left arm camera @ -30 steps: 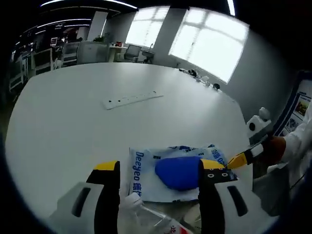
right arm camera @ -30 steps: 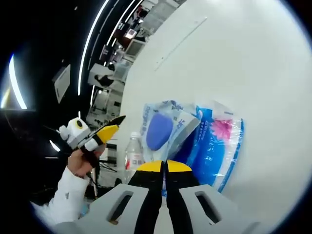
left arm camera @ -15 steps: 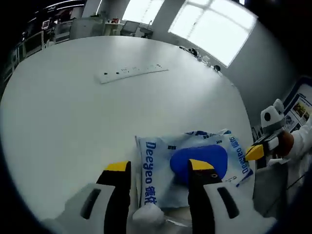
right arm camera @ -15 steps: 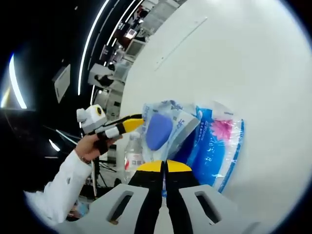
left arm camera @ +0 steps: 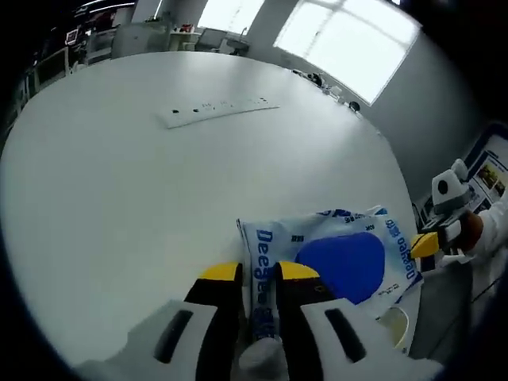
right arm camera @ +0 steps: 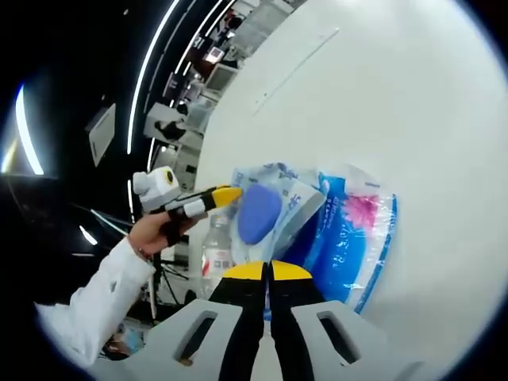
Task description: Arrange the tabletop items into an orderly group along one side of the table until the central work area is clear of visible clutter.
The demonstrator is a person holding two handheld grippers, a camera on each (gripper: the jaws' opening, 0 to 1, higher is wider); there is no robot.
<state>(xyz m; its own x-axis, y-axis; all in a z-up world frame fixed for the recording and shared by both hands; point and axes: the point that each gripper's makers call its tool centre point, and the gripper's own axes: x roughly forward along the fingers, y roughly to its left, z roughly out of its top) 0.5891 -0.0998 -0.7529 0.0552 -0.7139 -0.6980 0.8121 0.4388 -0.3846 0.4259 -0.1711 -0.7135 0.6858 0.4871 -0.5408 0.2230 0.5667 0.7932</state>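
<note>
My left hand-held gripper (left arm camera: 259,272) pinches the near edge of the wipes pack (left arm camera: 333,254) on the tabletop (left arm camera: 119,182). It's soft, slippery film; I'd grip the seam. My right hand-held gripper (right arm camera: 266,271) is clamped on the blue pack (right arm camera: 349,230).

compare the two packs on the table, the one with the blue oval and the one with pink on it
The oval pack is pale with a solid blue oval and blue lettering; the pink pack is bright blue with a pink patch. The oval pack lies partly on top of the pink pack. The left gripper is closed on the oval pack's edge; the right gripper sits at the pink pack's edge. Both are soft plastic packs lying flat on the white table.
</note>
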